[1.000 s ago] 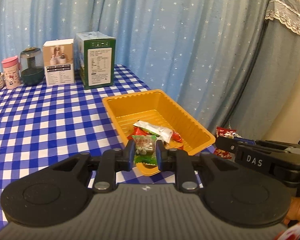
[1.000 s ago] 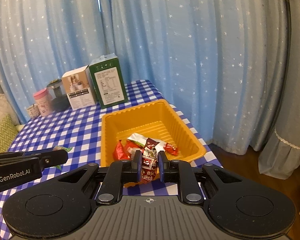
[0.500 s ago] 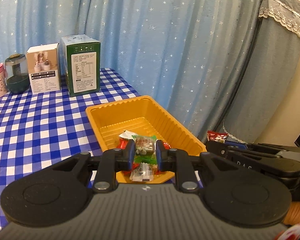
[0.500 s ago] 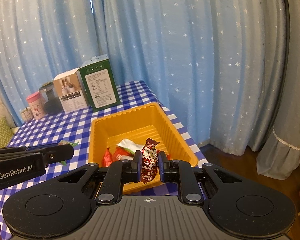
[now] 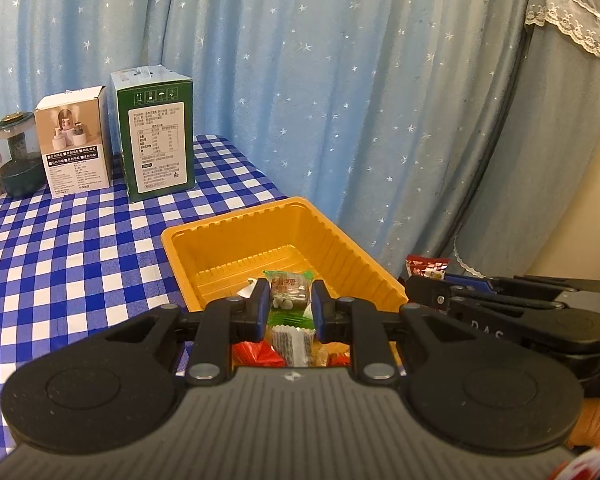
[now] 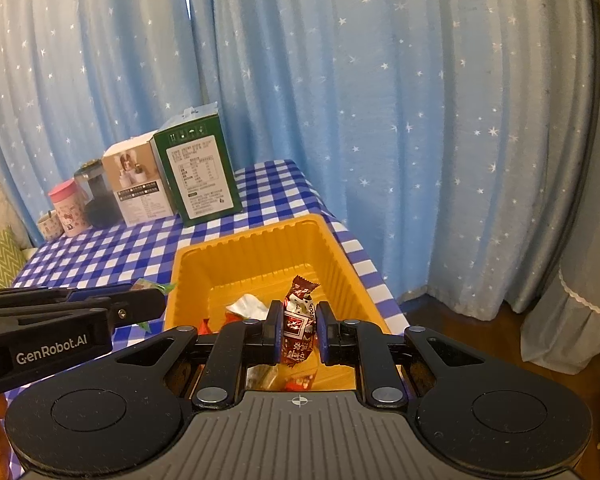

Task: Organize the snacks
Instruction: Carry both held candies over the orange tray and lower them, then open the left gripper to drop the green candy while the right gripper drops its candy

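Note:
My left gripper [image 5: 290, 300] is shut on a green-wrapped candy [image 5: 289, 294] and holds it over the near end of the yellow tray [image 5: 236, 240]. My right gripper [image 6: 298, 324] is shut on a red-brown wrapped candy [image 6: 298, 320], also over the tray [image 6: 260, 248]. Red and white wrapped snacks [image 5: 260, 354] lie in the tray's near end under the fingers, partly hidden. The right gripper [image 5: 424, 276] shows at the right of the left wrist view. The left gripper [image 6: 156, 292] shows at the left of the right wrist view.
On the blue checked tablecloth [image 5: 60, 260] stand a green carton [image 5: 156, 136], a white box [image 5: 74, 142], a dark jar [image 5: 18, 156] and a pink cup [image 6: 66, 208] at the back. Starred blue curtains [image 5: 340, 100] hang behind. The table edge lies just right of the tray.
Both grippers have moved toward the tray with their candies; the tray has shifted closer and lower in both views, so the candies now hang over its near end.

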Tool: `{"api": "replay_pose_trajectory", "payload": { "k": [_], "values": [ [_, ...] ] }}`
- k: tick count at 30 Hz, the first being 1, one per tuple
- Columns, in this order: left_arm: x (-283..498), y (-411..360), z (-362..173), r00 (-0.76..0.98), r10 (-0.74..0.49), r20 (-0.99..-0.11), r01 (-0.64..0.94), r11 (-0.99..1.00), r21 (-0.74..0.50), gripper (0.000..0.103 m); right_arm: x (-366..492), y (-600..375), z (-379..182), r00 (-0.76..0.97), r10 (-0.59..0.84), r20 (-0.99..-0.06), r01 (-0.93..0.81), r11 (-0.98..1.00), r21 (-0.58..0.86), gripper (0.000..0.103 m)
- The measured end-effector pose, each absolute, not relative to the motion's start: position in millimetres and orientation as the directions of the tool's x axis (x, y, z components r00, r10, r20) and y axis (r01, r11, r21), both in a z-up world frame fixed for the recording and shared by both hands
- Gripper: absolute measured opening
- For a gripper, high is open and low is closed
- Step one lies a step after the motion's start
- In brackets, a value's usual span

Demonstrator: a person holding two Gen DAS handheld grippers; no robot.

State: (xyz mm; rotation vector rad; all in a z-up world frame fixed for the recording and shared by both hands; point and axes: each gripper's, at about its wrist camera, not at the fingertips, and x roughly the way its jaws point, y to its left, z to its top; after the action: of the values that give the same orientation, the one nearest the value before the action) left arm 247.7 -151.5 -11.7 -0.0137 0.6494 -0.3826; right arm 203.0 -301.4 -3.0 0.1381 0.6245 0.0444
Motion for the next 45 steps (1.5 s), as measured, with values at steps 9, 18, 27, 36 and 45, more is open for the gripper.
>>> {"api": "replay_pose_trajectory", "payload": {
  "k": [9, 18, 27, 36, 45],
  "values": [
    [285, -149, -24, 0.722, -0.338, -0.603, 0.327, 0.936, -0.134, 0.019, 240, -302, -16, 0.79, 0.102, -0.604, -0.025, 0.99, 0.136, 0.017],
    [319, -145, -34, 0.71, -0.34, -0.616, 0.318, 0.936, -0.151, 0.019, 266, -309, -27, 0.784, 0.102, -0.612, -0.015, 0.989, 0.146, 0.017],
    [335, -148, -43, 0.714, -0.337, -0.614, 0.316, 0.937, -0.146, 0.047, 278, -313, -32, 0.782, 0.103, -0.614, -0.008, 0.988, 0.155, 0.017],
    [323, -116, -45, 0.73, -0.279, -0.624, 0.247, 0.959, -0.141, 0.048, 276, -312, -35, 0.776, 0.113, -0.62, -0.01, 0.986, 0.167, 0.017],
    [296, -98, -46, 0.742, -0.253, -0.621, 0.211, 0.967, -0.142, 0.053, 280, -302, -27, 0.792, 0.159, -0.589, -0.039, 0.977, 0.212, 0.018]
  ]
}}
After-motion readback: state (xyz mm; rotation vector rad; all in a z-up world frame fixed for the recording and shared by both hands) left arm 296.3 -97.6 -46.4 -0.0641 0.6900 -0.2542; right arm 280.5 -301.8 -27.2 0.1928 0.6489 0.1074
